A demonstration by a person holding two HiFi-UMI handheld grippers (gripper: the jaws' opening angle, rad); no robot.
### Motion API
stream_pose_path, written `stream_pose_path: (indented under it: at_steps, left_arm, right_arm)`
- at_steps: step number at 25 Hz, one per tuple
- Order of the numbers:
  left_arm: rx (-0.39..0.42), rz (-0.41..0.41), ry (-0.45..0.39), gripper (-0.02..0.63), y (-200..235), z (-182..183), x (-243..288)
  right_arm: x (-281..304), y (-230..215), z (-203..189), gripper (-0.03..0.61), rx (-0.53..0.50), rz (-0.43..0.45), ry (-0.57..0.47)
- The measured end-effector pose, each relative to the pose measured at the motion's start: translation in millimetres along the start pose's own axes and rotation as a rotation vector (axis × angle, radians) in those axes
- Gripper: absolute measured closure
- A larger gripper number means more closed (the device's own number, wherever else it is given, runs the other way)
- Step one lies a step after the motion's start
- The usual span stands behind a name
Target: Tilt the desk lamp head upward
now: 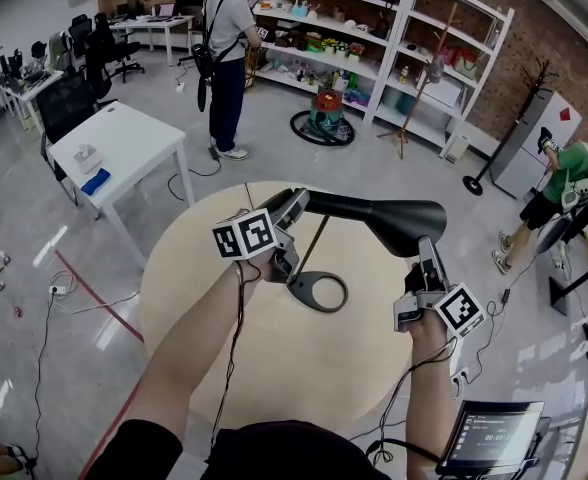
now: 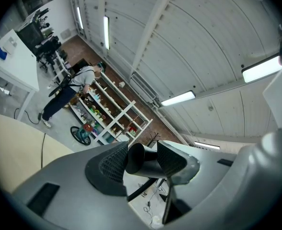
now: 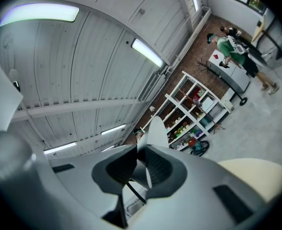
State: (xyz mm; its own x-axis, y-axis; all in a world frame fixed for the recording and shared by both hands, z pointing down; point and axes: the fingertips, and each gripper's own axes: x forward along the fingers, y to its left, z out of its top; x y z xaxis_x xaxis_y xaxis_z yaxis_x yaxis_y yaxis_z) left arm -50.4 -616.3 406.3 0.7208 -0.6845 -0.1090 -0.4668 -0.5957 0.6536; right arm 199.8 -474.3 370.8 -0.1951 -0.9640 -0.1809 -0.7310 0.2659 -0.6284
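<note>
Slippage at the shade rim (image 3: 154, 131) is your main risk: your right gripper (image 1: 427, 253) pinches only that thin edge. Your left gripper (image 1: 292, 213) is clamped on the rear stem (image 2: 142, 158) of the lamp head (image 1: 374, 215), above the round table (image 1: 204, 368). Lift unevenly and the base (image 1: 319, 291) may tip.

Open workshop floor around a round beige wooden tabletop (image 1: 274, 368).
White rectangular desk (image 1: 134, 138) at left, flat blue object (image 1: 95, 181) on it. Person in grey shirt (image 1: 226, 48) stands at tall white shelving unit (image 1: 394, 58). Person in green shirt (image 1: 572, 163) far right, near white cabinet (image 1: 529, 148). Red floor line (image 1: 94, 296) lower left.
</note>
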Motion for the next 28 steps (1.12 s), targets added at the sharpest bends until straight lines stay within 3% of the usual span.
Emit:
stream_pose_path:
  at_steps: [2, 6, 28]
  left_arm:
    - [-0.011, -0.001, -0.001, 0.422, 0.5, -0.1, -0.6]
    - [-0.025, -0.001, -0.004, 0.422, 3.6, -1.7, -1.3]
    - [-0.112, -0.004, -0.023, 0.422, 11.6, -10.9, -5.2]
  right_arm:
    - [-1.2, -2.4, 0.8, 0.520, 0.021, -0.031, -0.003]
    - [5.2, 5.1, 4.8, 0.523, 0.012, 0.013, -0.009]
    - [17.7, 40.7, 24.9, 0.538, -0.069, 0.069, -0.028]
